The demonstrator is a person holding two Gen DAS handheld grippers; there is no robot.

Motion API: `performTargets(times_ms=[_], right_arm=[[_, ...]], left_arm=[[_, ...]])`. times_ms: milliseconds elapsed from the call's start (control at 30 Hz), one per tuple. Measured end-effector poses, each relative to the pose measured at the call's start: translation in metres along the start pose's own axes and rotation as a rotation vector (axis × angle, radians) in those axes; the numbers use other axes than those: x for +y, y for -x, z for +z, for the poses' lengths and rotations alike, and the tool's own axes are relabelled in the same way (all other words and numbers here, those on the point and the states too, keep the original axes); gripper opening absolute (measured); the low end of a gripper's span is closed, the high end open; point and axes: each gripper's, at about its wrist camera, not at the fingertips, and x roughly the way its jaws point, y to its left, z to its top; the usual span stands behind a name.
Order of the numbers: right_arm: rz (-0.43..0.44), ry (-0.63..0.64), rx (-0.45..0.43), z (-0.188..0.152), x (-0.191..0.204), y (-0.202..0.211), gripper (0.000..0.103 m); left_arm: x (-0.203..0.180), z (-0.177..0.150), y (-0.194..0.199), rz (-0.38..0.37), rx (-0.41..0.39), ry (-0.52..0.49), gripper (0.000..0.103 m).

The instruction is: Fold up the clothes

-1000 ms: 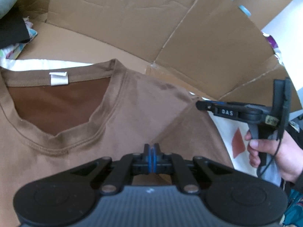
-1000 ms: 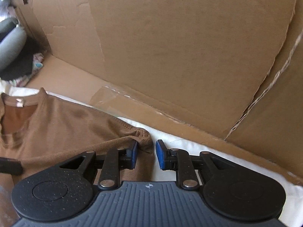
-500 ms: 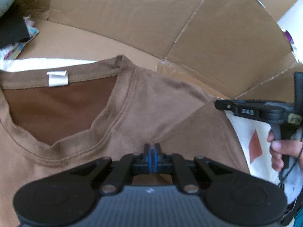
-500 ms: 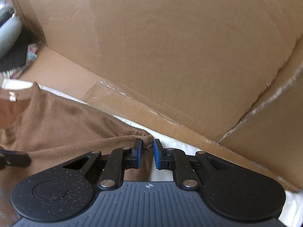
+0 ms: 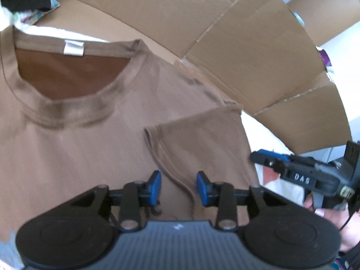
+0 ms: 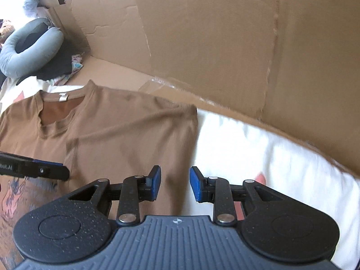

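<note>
A brown T-shirt (image 5: 74, 139) lies flat, front up, collar and white neck label (image 5: 73, 47) toward the far side. Its sleeve (image 5: 202, 139) is folded inward over the chest. My left gripper (image 5: 178, 187) is open and empty just above the folded sleeve's hem. My right gripper (image 6: 174, 183) is open and empty above the shirt's folded side edge (image 6: 135, 139). The right gripper also shows in the left wrist view (image 5: 290, 173), and the left one at the left edge of the right wrist view (image 6: 33, 168). A print (image 6: 20, 193) shows on the shirt's front.
A white cloth with a red mark (image 6: 258, 157) lies under the shirt. Cardboard walls (image 6: 202, 33) stand close behind. A grey neck pillow (image 6: 27, 49) and a pile of dark and patterned clothes (image 6: 65, 67) lie at the far left.
Both grippers have opened and let go of the sleeve, which now lies folded over the chest. Both have pulled back and up from the shirt.
</note>
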Motion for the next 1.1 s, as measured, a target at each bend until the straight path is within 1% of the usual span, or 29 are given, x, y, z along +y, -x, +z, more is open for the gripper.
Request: performTargets(times_ms=[167,300,400,500,533,567,633,733,867,933,1000,1033,1067,1100], right_arm=[[-0.006,-0.009,0.015,-0.027,0.004,0.019,0.035],[-0.010,-0.013,0.028,-0.045,0.005,0.032,0.035],[-0.019,-0.044,0.044,-0.058,0.004,0.038,0.035],[-0.032,-0.036,0.051,-0.071,0.007,0.039,0.035],[-0.034,-0.030,0.058,-0.075,0.009,0.039,0.035],[-0.038,-0.019,0.061,-0.078,0.010,0.038,0.035],[-0.047,0.003,0.068,-0.083,0.013,0.038,0.035],[-0.066,0.012,0.066,-0.085,0.013,0.038,0.035],[-0.083,-0.017,0.065,-0.085,0.007,0.039,0.035],[-0.085,-0.036,0.067,-0.085,0.005,0.040,0.035],[-0.091,-0.043,0.062,-0.085,0.003,0.043,0.035],[-0.086,-0.052,0.058,-0.085,0.003,0.046,0.035],[-0.079,-0.061,0.047,-0.084,0.002,0.050,0.035],[-0.069,-0.065,0.033,-0.083,0.002,0.052,0.035]], left_arm=[[-0.011,-0.019,-0.001,-0.028,0.020,0.026,0.037],[-0.018,-0.036,-0.006,-0.033,0.053,0.037,0.037],[-0.024,-0.049,-0.007,-0.024,0.067,0.059,0.037],[-0.032,-0.058,-0.006,-0.004,0.055,0.087,0.037],[-0.034,-0.059,-0.007,-0.001,0.059,0.089,0.035],[-0.036,-0.060,-0.008,0.001,0.065,0.089,0.024],[-0.039,-0.061,-0.009,0.012,0.087,0.074,0.006],[-0.044,-0.064,-0.009,0.029,0.109,0.044,0.005],[-0.048,-0.068,-0.002,0.035,0.118,0.010,0.005],[-0.051,-0.067,0.002,0.072,0.135,-0.035,0.005],[-0.048,-0.063,0.008,0.088,0.127,-0.045,0.013],[-0.047,-0.060,0.012,0.094,0.121,-0.047,0.018],[-0.046,-0.057,0.015,0.098,0.110,-0.056,0.021],[-0.045,-0.054,0.017,0.101,0.097,-0.069,0.021]])
